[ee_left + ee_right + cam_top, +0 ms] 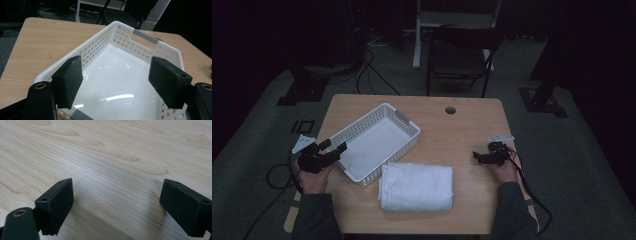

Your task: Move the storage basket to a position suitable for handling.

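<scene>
Left gripper (333, 148): held in the person's left hand (314, 176) at the table's left edge, jaws spread apart with nothing between the pads (68, 81) — released; it points into the near-left corner of the basket.
Right gripper (478, 156): held in the person's right hand (503, 170) near the table's right edge, jaws wide apart over bare wood, gripping nothing; well apart from the towel.
White perforated basket (408, 123): sits on the left half of the table, turned at an angle, with a grey handle (145, 36) on its far short side; its glossy floor holds nothing.
Folded white towel (416, 186): lies flat on the table near the front edge, between the two hands — its upper-left corner sits just beside the basket's near corner; whether they touch I cannot tell.
Wooden table (462, 130): light grain, with a round cable hole (450, 110) near the far edge.
Black chair (459, 57): stands on the floor beyond the table's far edge.
</scene>
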Available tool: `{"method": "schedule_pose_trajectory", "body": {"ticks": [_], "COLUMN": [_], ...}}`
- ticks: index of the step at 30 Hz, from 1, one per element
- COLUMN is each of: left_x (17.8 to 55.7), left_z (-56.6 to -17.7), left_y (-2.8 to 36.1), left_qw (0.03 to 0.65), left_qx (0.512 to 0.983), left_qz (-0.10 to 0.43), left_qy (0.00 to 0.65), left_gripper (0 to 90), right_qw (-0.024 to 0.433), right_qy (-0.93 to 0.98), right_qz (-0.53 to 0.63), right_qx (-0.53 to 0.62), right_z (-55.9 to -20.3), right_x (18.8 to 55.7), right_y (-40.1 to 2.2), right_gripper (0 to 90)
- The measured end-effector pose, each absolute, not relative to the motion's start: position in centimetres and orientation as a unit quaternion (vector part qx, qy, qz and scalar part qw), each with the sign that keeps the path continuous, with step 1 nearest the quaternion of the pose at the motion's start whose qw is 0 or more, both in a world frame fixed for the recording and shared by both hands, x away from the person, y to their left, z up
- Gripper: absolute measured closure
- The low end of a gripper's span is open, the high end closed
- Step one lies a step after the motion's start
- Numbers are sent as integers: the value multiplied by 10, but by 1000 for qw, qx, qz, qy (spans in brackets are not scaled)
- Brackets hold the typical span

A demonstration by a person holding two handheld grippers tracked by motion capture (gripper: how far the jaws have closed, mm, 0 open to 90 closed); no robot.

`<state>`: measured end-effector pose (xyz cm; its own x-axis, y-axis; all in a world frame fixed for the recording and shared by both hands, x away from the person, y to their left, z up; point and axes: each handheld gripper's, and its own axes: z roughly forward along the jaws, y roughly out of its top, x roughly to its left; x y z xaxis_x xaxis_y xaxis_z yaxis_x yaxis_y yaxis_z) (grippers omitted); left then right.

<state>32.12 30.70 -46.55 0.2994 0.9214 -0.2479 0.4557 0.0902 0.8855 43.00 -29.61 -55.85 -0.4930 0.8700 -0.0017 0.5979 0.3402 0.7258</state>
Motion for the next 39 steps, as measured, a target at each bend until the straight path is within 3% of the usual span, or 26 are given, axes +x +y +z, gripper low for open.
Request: {"method": "schedule_pose_trajectory", "body": {"ticks": [18,30,39], "left_x": [323,327,328], "left_z": [-473,-482,-486], "left_y": [309,306,304], "left_qw": [433,372,337], "left_qx": [630,635,638], "left_qz": [261,276,289], "left_qy": [589,619,629], "left_gripper": [278,384,385], "right_qw": [198,199,199], "right_qy": [797,796,795], "right_qz": [343,344,343], "right_qx": [456,457,459], "right_z": [-559,-558,-558], "right_x": [427,426,426], "right_y": [-295,-295,-295], "right_gripper": [120,136,138]}}
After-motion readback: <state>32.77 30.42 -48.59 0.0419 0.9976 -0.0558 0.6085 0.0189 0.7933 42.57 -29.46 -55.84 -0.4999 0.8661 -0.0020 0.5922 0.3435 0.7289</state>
